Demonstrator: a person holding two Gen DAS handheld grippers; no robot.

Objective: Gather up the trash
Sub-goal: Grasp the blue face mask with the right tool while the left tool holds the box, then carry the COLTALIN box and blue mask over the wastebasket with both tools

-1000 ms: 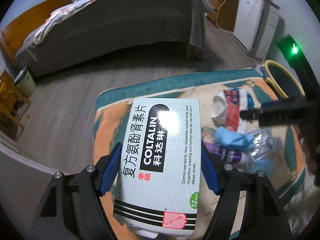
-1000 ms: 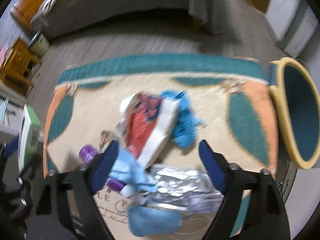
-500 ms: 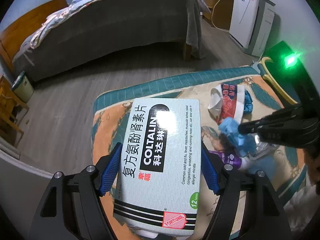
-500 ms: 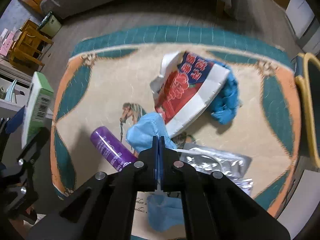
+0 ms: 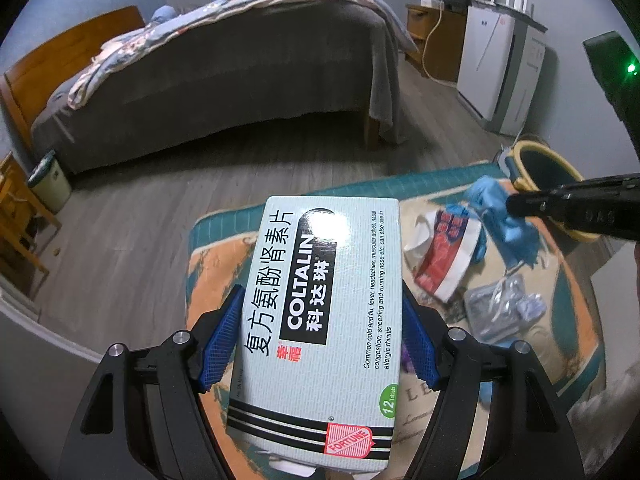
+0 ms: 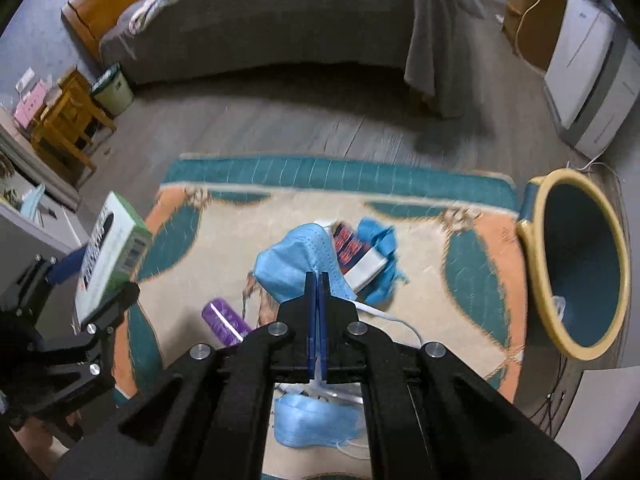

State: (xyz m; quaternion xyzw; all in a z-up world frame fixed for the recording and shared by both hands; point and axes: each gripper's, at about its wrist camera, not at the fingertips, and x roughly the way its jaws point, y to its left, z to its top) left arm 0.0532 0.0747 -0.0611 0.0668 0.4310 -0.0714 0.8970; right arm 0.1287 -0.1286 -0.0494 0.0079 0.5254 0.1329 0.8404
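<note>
A: What is the left gripper [image 5: 320,344] doing?

B: Its blue pads are pressing on both long sides of a pale medicine box [image 5: 320,320] marked COLTALIN, so it is clamping that box, lifted above the rug [image 5: 216,248]. In the right wrist view the same box [image 6: 110,252] is showing at about nine o'clock, raised off the floor.

A: And the right gripper [image 6: 317,280]?

B: Its jaws are sitting pressed together, pinching a blue face mask [image 6: 296,260]. The mask is hanging in front of the fingers, clear of the rug. In the left wrist view that mask [image 5: 504,216] is dangling at about two o'clock.

A: What is lying on the rug?

B: A red and white packet [image 6: 358,254] with blue cloth [image 6: 380,240] just beside it, near the centre. A purple bottle [image 6: 224,320] is lying at about seven o'clock from the mask. A second blue mask [image 6: 316,420] is showing at six o'clock, partly hidden by the gripper. In the left wrist view a silver foil pack [image 5: 496,312] is lying at four o'clock.

A: And the bin?

B: A yellow-rimmed bin [image 6: 536,264] with a dark teal inside is sitting at three o'clock, at the rug's right edge. A bed [image 6: 280,20] is filling twelve o'clock.
</note>
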